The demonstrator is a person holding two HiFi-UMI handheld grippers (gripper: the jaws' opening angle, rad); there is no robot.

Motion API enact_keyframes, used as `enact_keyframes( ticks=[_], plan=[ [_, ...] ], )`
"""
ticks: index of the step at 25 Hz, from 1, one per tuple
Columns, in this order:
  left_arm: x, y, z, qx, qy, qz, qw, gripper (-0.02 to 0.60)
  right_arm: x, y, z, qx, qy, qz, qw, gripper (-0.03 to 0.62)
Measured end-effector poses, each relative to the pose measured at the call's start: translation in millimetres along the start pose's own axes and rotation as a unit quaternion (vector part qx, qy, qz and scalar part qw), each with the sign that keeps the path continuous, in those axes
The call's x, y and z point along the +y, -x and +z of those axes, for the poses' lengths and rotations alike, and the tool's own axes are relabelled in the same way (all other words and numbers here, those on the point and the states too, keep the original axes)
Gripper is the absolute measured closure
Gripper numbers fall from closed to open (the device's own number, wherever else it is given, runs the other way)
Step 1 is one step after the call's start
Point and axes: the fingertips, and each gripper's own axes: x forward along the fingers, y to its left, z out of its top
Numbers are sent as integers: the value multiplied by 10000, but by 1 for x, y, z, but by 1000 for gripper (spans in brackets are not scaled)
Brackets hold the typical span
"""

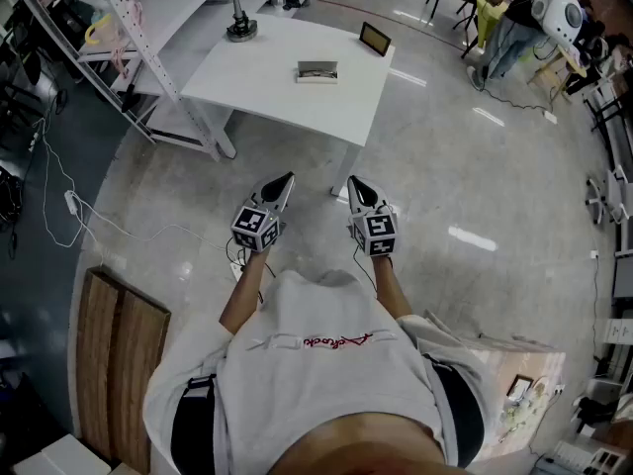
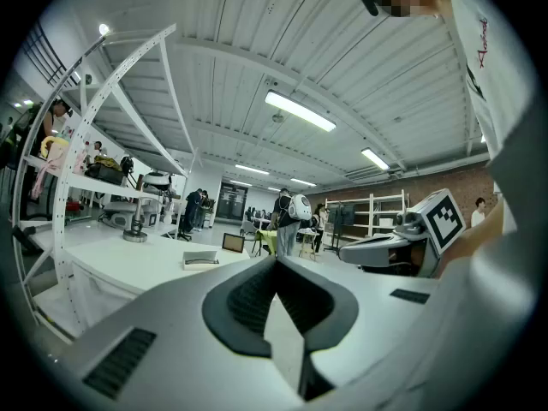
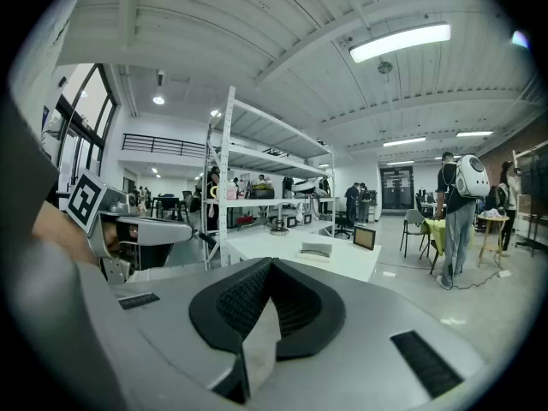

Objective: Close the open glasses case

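Observation:
The glasses case [image 1: 316, 71] lies open on the white table [image 1: 257, 87], well ahead of me. It shows small in the left gripper view [image 2: 202, 259] and in the right gripper view [image 3: 315, 250]. My left gripper [image 1: 287, 179] and right gripper [image 1: 352, 181] are held side by side in front of my chest, over the floor and short of the table. Both are shut with nothing between the jaws, which meet tip to tip in the left gripper's [image 2: 274, 259] and the right gripper's [image 3: 270, 262] own views.
A small black framed panel [image 1: 375, 39] and a round-based stand [image 1: 240, 28] sit on the table's far side. White shelving [image 1: 129, 28] stands at the left, a wooden board [image 1: 114, 364] beside me, a cable [image 1: 89, 216] on the floor. People stand at the far right [image 1: 504, 18].

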Motion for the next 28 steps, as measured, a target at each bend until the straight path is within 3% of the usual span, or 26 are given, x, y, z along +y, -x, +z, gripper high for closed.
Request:
enact_keyframes(
  ticks=[28],
  plan=[
    [-54,-16,-10,168,-46,97,9998,554,-24,37,-20,80,-121,360,9992,572]
  ],
)
